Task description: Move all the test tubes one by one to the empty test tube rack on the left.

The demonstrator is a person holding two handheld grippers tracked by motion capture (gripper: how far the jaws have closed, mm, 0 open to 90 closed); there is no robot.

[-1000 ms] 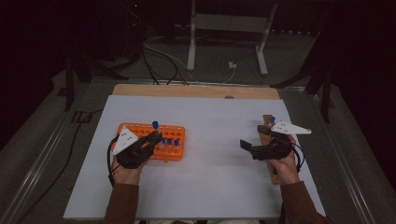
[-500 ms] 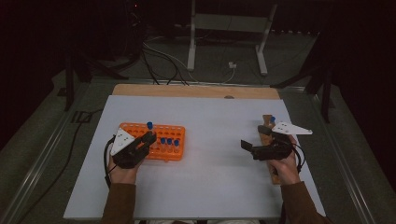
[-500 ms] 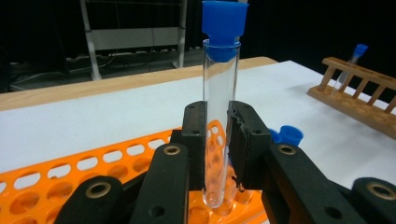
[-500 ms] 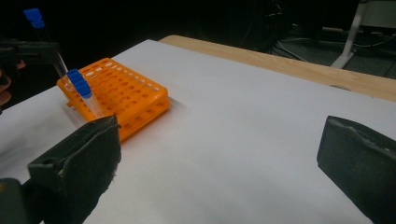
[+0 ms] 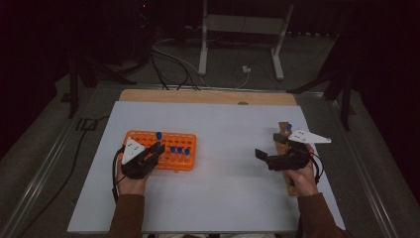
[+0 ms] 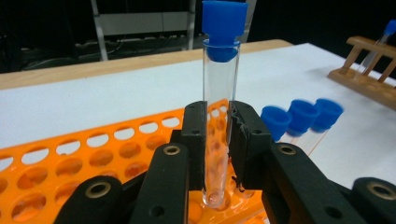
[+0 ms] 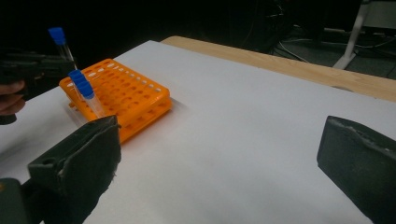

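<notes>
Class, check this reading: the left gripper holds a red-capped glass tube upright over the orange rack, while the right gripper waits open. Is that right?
Not quite: the cap is blue, not red. The left gripper view shows the left gripper shut on the blue-capped tube, upright over the orange rack. The right gripper does wait open.

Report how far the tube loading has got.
Done: three capped tubes stand in the orange rack. In hand: the left gripper is shut on a fourth tube, its bottom entering a rack hole. Left: one tube remains in the wooden rack.
</notes>
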